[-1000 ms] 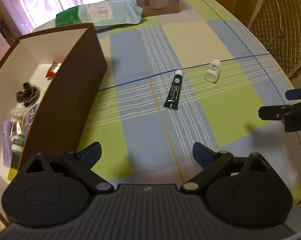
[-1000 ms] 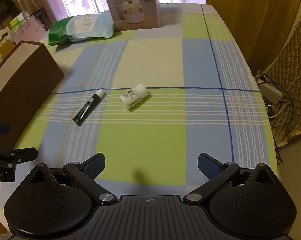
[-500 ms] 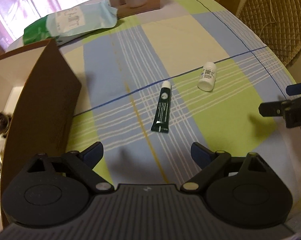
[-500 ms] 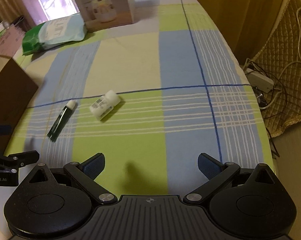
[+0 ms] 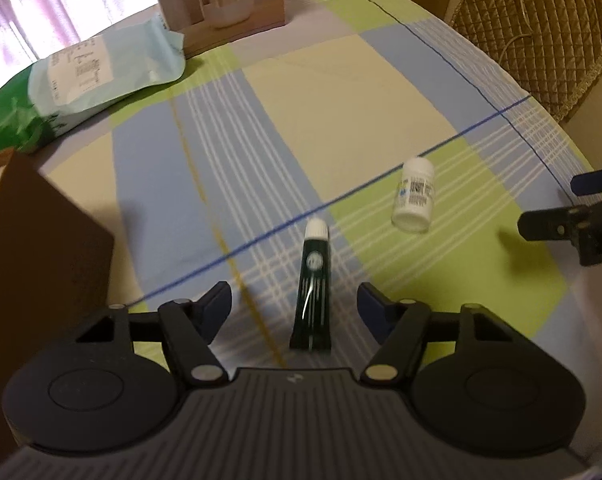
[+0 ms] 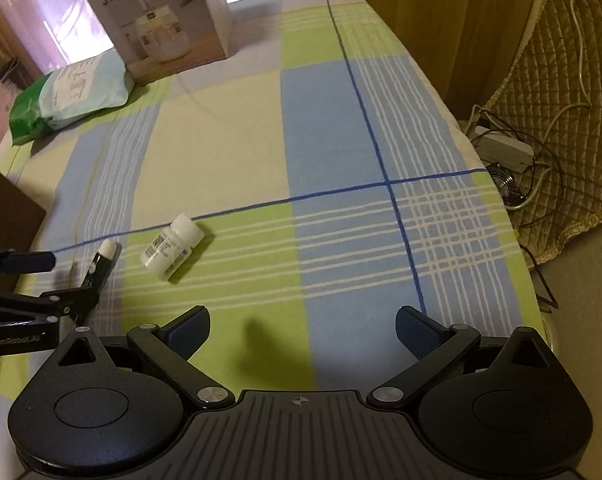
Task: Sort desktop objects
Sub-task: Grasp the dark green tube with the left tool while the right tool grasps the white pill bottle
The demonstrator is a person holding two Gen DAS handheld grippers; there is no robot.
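Dark-green tube (image 5: 312, 280) and white bottle (image 5: 414, 196) are lying loose on the tablecloth (image 5: 341, 92); left gripper (image 5: 295, 306), fingers spread, is straddling the tube; right gripper (image 6: 303, 326) is hovering spread.

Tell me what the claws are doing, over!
Left claw open, straddling the green tube. Right claw open, empty. White bottle lying beside the tube. Nothing in the way.

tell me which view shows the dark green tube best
The left wrist view: the tube lies whole, cap to crimped end, centred between the open left tongs. In the right wrist view those tongs cover its lower half, leaving only the white cap and upper body visible.
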